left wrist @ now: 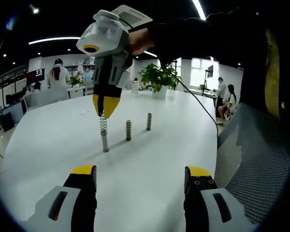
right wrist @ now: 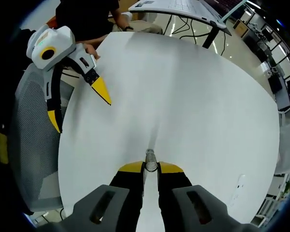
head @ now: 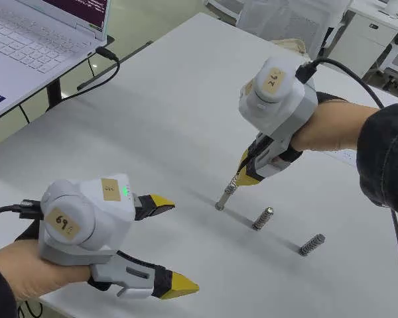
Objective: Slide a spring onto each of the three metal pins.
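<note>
**White table, one pin left to dress**

White table [head: 152, 119] carries three upright pins in a row, well apart from the laptop [head: 33, 40] at its far corner. The middle pin [head: 263, 218] and end pin [head: 312, 244] each wear a coil down their length. The bare pin [head: 221, 203] stands beside them.

Over it, the right gripper [head: 244, 176] is pinched narrow on the spring [head: 233, 183]. It points steeply down, evidently so that the coil's bore lines up with the shaft. In the left gripper view the spring [left wrist: 103, 124] sits directly above the bare pin [left wrist: 105, 143], its lower end at the pin's top. The right gripper view shows the spring [right wrist: 151, 162] peeping out between the closed tips.

The left gripper [head: 174, 243] hangs at the near edge with jaws wide and empty. It is probably not needed, since the pins stand unaided. This looks like the final fitting; letting go should drop the coil home.
</note>
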Tool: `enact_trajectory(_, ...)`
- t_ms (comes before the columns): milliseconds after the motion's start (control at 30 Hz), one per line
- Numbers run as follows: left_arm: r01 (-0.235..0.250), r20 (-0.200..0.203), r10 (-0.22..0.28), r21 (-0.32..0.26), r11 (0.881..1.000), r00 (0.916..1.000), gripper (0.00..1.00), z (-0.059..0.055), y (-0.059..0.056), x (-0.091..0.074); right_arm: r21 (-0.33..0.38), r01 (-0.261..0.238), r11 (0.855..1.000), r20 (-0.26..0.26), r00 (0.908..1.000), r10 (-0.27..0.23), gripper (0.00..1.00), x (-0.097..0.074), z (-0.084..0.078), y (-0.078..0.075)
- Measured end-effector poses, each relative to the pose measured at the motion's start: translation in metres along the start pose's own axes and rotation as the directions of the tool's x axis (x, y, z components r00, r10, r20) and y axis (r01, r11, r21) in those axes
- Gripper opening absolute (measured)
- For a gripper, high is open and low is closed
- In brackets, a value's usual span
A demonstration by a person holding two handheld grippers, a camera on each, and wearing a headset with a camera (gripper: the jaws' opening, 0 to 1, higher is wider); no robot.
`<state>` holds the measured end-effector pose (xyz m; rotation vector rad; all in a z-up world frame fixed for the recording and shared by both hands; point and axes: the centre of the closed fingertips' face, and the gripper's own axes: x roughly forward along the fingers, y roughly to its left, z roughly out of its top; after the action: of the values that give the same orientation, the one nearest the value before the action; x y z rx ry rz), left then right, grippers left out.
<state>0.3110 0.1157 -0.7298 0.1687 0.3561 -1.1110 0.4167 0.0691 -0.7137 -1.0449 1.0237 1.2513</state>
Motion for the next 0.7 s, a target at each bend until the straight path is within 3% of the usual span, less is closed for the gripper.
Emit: enact_trajectory(700, -0.004, -0.001, 0.004, -0.009, 1.000, 1.0000, 0.69, -0.005, 0.002, -0.002, -0.005, -0.017, 1.000, -0.026, 0.9995, 0.017, 0.08, 0.019, -0.004, 0.006)
